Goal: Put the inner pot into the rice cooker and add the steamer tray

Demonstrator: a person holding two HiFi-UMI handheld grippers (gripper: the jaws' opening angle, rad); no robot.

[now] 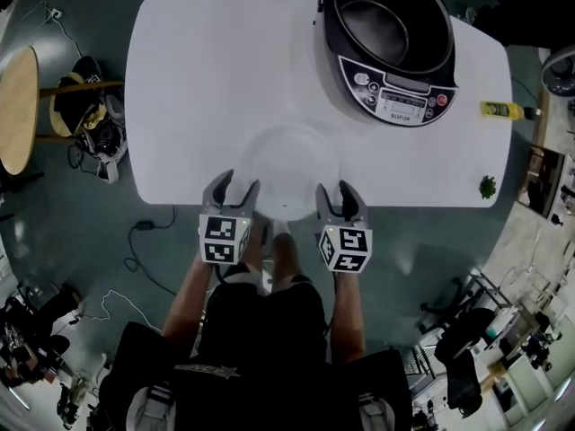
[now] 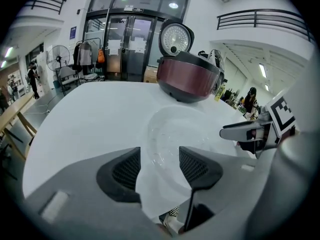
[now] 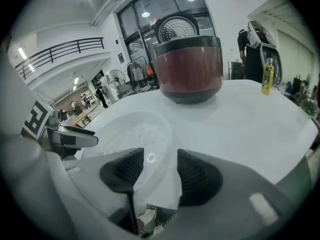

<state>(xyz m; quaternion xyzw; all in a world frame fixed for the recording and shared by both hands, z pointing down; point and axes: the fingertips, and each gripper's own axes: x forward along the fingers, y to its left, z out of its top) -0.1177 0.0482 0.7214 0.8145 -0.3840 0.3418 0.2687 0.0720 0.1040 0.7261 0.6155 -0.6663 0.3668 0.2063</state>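
Left claw [image 1: 236,187] and right claw [image 1: 335,191] both have jaws apart, nothing clamped. They sit at the near edge of the steamer tray [image 1: 289,164], one each side, lower middle of the head view. Tray's flat on the table [image 1: 207,79], well apart from the rice cooker [image 1: 400,97] in the upper right.

Step-wise, imo the pot part is done. The inner pot [image 1: 373,21] looks seated in the cooker already, so we're on the tray pickup. Next move prob needs both claws to close on the rim at opp sides and lift it level. Then carry it up-right over the pot and set it down centred. Tray looks like thin pale plastic, so an uneven grip could tilt it.

View diffs: head view is the only one looking down into the cooker, so only it shows the pot. Gripper views give what it doesn't, i.e. the lid [image 2: 176,36] standing open. They also show the tray rim lined up w/ the gap btw the pads, no pressing that I can see. Right gripper view also gets the yellow bottle [image 3: 268,76] standing upright, right of frame.
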